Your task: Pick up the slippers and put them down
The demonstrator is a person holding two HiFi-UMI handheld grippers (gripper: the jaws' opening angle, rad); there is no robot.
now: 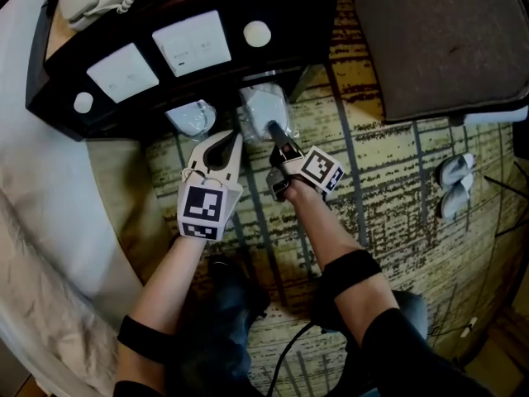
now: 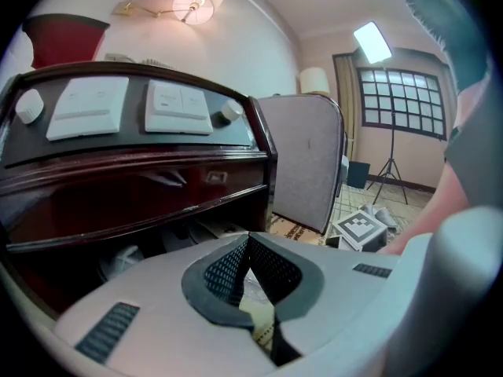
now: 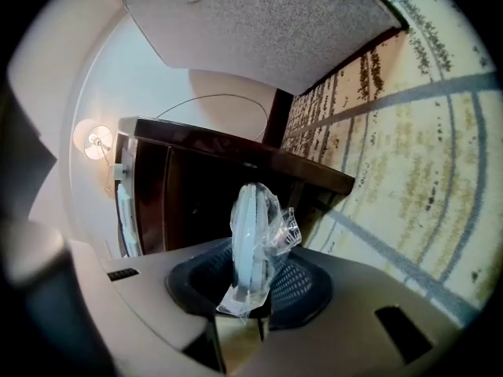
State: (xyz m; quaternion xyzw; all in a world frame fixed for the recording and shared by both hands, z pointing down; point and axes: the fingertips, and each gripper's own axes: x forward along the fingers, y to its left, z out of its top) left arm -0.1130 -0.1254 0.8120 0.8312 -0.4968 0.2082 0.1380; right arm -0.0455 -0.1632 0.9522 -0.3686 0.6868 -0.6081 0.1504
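Two bagged slipper packs are by the nightstand (image 1: 297,15): the first pack (image 1: 263,106) is clamped upright between the right tool's (image 1: 273,129) narrowed jaws, in front of the nightstand; the second pack (image 1: 192,117) lies under its edge. One left tool (image 1: 225,143), closed tight and empty, sits beside the right. Two loose slippers (image 1: 456,184), it seems, lie on the carpet (image 1: 388,188) well apart. Two panels (image 1: 193,42) and two knobs (image 1: 257,33) top the nightstand
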